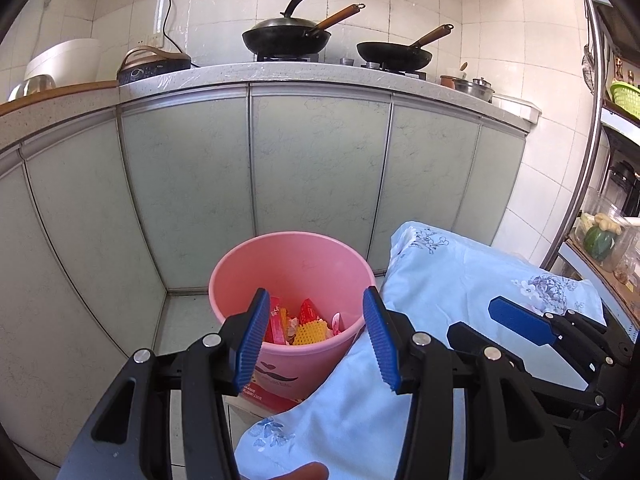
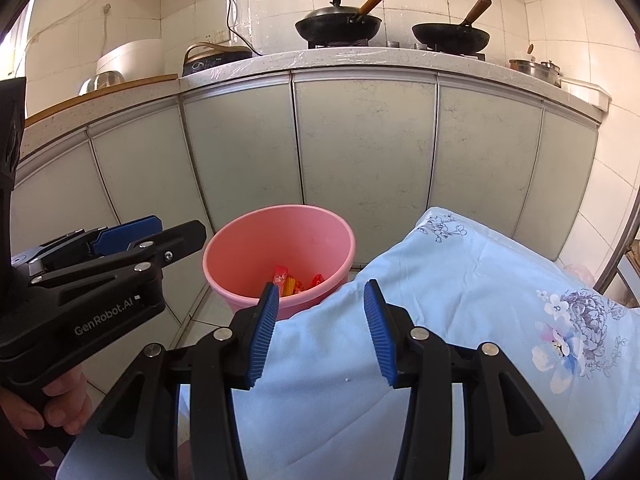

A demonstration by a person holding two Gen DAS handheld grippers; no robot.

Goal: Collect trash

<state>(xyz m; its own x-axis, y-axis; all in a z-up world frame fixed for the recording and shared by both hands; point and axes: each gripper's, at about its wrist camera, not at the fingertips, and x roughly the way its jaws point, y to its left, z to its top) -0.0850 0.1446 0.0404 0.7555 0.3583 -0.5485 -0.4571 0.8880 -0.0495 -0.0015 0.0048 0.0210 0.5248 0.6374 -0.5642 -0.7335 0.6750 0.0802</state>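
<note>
"GenRobot.AI" is printed in white on the left gripper (image 2: 160, 236), whose jaws are spread with nothing between them. The right gripper (image 2: 320, 332) is likewise held spread, above a blue floral cloth (image 2: 460, 280). Red and yellow wrappers (image 1: 300, 324) are seen inside the pink bucket (image 1: 292, 248) on the floor, which bears a moustache print.

A home kitchen: woks (image 1: 286, 38) on a stove, tiled walls (image 1: 492, 20).
</note>
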